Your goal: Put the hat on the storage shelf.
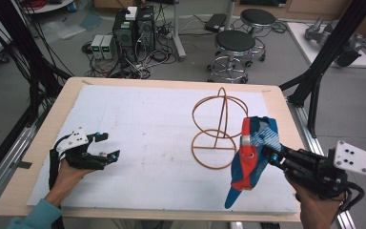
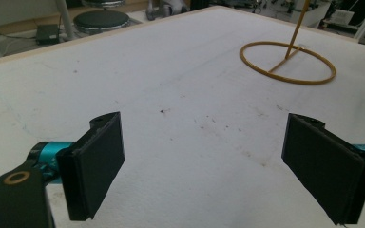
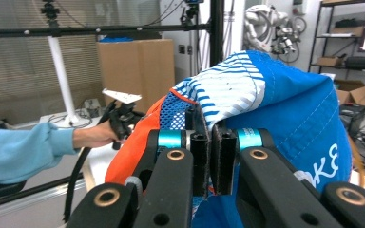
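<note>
A blue, orange and white cap [image 1: 252,152] hangs off the table, pinched by my right gripper [image 1: 268,155] at the right front; in the right gripper view the jaws are shut on the cap's fabric [image 3: 247,90], and the right gripper [image 3: 212,156] points toward the left hand. A wire stand [image 1: 218,126] of thin orange-brown hoops rises from the white mat just behind and left of the cap. My left gripper [image 1: 108,146] hovers low over the mat at the left, open with nothing between its pads [image 2: 100,161]. The stand's base ring [image 2: 287,62] lies ahead to its right.
The white mat [image 1: 147,138] covers a wooden table [image 1: 28,157]. Behind the table stand two stools [image 1: 235,45], computer boxes [image 1: 133,28] and tangled cables. Black frame posts [image 1: 324,62] rise at both sides. A cardboard box [image 3: 135,71] stands far off in the right gripper view.
</note>
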Demonstrator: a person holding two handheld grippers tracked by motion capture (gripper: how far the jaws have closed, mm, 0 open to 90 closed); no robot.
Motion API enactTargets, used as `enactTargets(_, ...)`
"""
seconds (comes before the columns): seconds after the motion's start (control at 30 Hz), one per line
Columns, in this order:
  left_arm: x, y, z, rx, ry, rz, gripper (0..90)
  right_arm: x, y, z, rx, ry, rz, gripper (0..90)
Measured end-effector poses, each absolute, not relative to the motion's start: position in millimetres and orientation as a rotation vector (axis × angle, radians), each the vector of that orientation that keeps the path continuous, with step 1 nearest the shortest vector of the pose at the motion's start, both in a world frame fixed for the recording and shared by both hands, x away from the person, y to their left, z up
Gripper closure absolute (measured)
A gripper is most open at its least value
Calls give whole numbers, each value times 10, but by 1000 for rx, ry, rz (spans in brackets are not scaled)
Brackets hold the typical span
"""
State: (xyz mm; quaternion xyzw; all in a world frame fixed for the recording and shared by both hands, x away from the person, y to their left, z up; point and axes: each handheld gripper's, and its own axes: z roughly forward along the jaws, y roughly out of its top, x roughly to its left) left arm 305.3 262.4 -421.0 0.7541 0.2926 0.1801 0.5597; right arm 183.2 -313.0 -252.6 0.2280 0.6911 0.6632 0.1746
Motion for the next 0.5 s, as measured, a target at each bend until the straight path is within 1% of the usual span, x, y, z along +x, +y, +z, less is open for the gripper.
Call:
enactTargets(0.23,3028,2666,-4286,1764,698,432,144,1950,-3232,-2458,687,1932,1855,884)
enactTargets(0.5,3006,2684,-4355,1751,697,438,144,2132,-3247,-2347,720,1912,1846,884)
